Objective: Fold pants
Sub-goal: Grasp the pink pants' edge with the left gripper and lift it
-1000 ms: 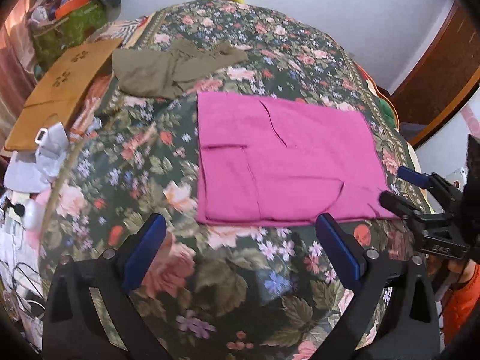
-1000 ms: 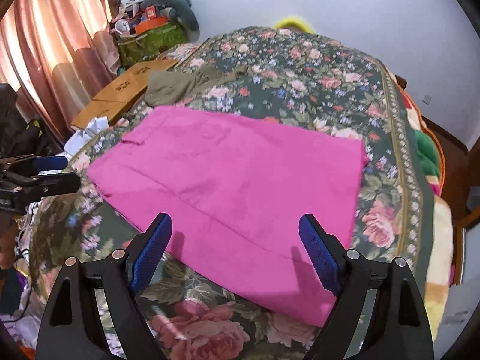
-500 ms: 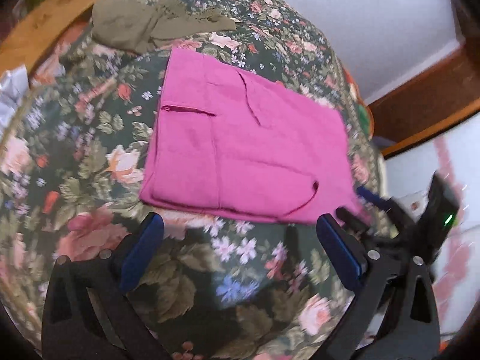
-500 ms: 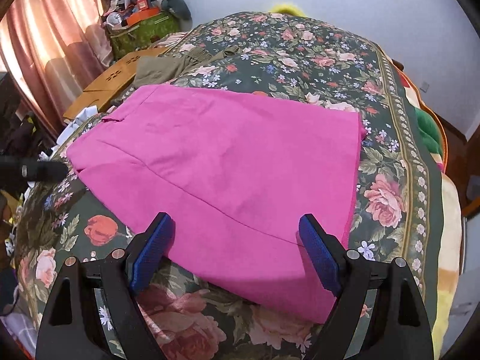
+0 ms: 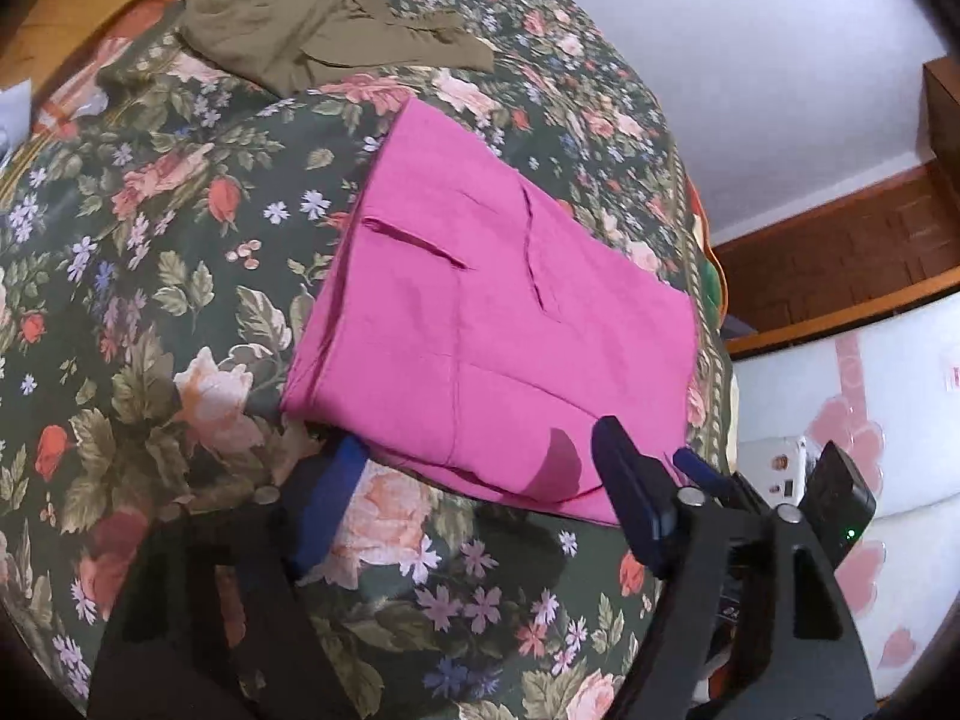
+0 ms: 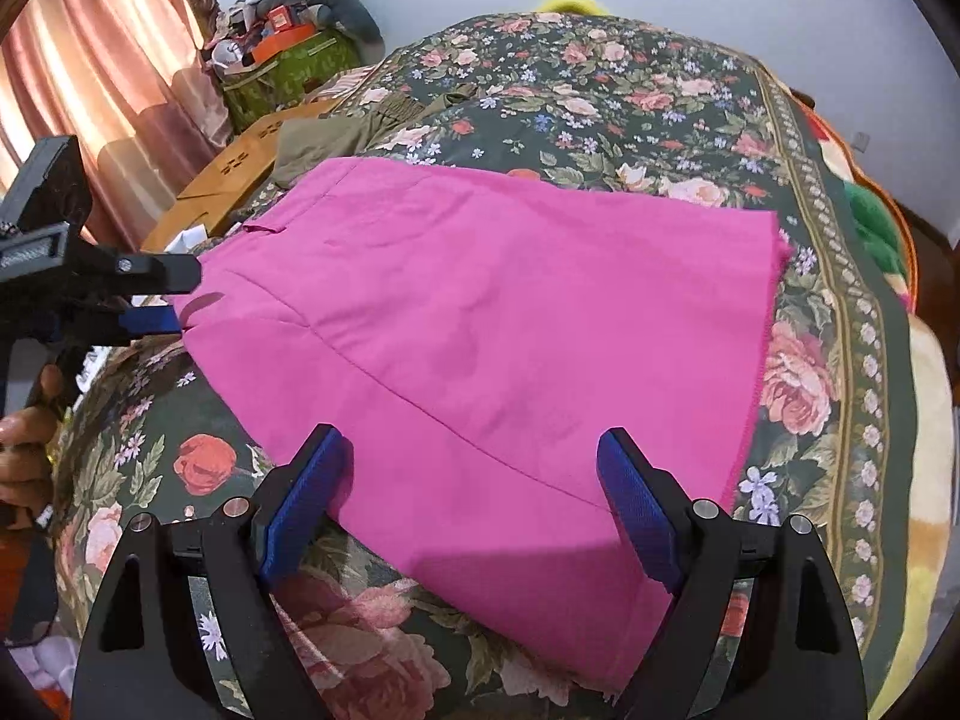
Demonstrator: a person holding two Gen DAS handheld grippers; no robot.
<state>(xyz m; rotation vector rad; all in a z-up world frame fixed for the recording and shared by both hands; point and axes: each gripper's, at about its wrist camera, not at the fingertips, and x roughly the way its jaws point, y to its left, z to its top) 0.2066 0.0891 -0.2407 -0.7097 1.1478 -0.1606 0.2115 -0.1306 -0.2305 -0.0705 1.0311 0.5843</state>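
Left claw (image 5: 480,474): jaws closing, pads not yet pressing; the near edge of the pink pants (image 5: 498,324) lies between its blue pads; one pad sits low at the cloth's near corner, the other over the near edge
Right claw (image 6: 468,492): jaws spread wide, gripping nothing; the pants' near edge lies between and under its pads, whether touching them I cannot tell
Claws to each other: in the right wrist view the left claw (image 6: 159,294) comes in from the left at the pants' far-left corner; part of a hand (image 6: 27,438) shows below it
Pink pants: folded into a flat, roughly rectangular slab on the bed (image 6: 660,90); a pocket slit faces up
Bed: covered in a dark floral spread
Olive garment (image 5: 312,30): crumpled on the bed beyond the pants, apart from them
Beside the bed: cardboard box (image 6: 240,180); pink curtain (image 6: 90,72)
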